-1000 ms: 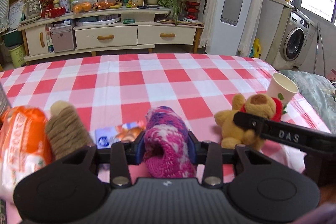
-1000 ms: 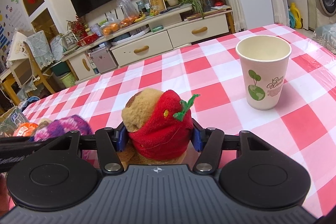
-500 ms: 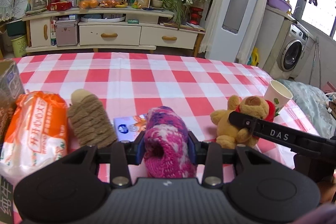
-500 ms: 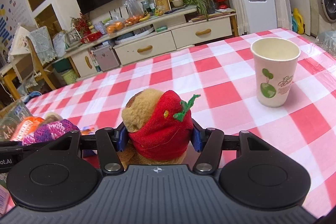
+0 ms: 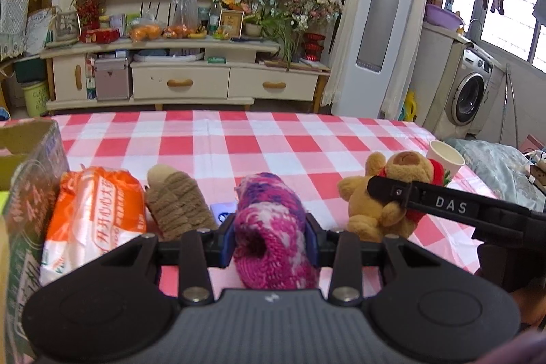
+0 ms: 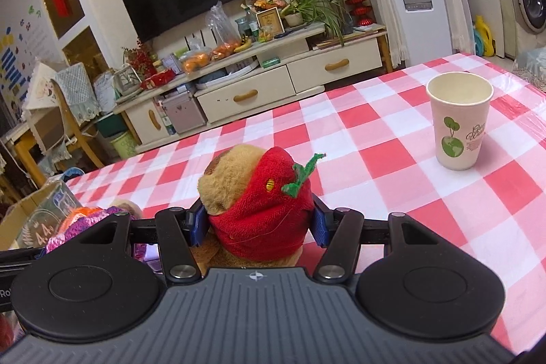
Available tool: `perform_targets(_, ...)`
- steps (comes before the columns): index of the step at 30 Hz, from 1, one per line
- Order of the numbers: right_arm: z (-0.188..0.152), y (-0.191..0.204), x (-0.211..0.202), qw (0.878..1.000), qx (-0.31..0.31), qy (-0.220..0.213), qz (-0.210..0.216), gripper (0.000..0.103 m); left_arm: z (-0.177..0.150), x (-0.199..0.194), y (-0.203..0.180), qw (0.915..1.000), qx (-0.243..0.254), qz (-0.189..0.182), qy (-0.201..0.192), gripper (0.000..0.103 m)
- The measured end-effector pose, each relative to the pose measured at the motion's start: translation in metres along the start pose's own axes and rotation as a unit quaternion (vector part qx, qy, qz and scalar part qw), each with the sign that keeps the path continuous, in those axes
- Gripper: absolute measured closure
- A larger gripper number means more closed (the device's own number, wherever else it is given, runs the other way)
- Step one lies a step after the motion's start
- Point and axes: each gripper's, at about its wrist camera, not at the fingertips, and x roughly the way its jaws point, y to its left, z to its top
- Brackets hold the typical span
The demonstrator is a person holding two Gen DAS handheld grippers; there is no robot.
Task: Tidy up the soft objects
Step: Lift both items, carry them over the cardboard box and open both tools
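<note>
My left gripper is shut on a pink and purple knitted glove, its blue pads pressing both sides, held above the red checked tablecloth. A brown knitted glove lies just left of it. My right gripper is shut on a tan teddy bear with a red strawberry hood. In the left wrist view the same teddy bear shows at the right, with a black finger of the right gripper across it.
An orange food bag and a green carton stand at the left. A small blue packet lies behind the pink glove. A paper cup stands at the right on the cloth. A TV cabinet lies beyond the table.
Both grippers have drawn back from the table's far side with their loads; the orange bag, carton and brown glove show more fully at the left, and the cup looks farther off.
</note>
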Motion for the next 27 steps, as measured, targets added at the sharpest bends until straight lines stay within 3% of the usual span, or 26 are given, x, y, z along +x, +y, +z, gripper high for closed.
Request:
perform_targets(15, -0.014, 0.021, -0.007, 1.0, -0.03, 0.005, -0.008, 0.032, 0.005, -0.041, 0.033, 0.9985, -0.022, -0.005, -0.05, 0.065)
perform_targets(27, -0.011, 0.068, -0.015, 0.997, -0.067, -0.004, 0.029, 0.032, 0.011, -0.074, 0.065, 0.9944, -0.044, 0.007, -0.096, 0.064)
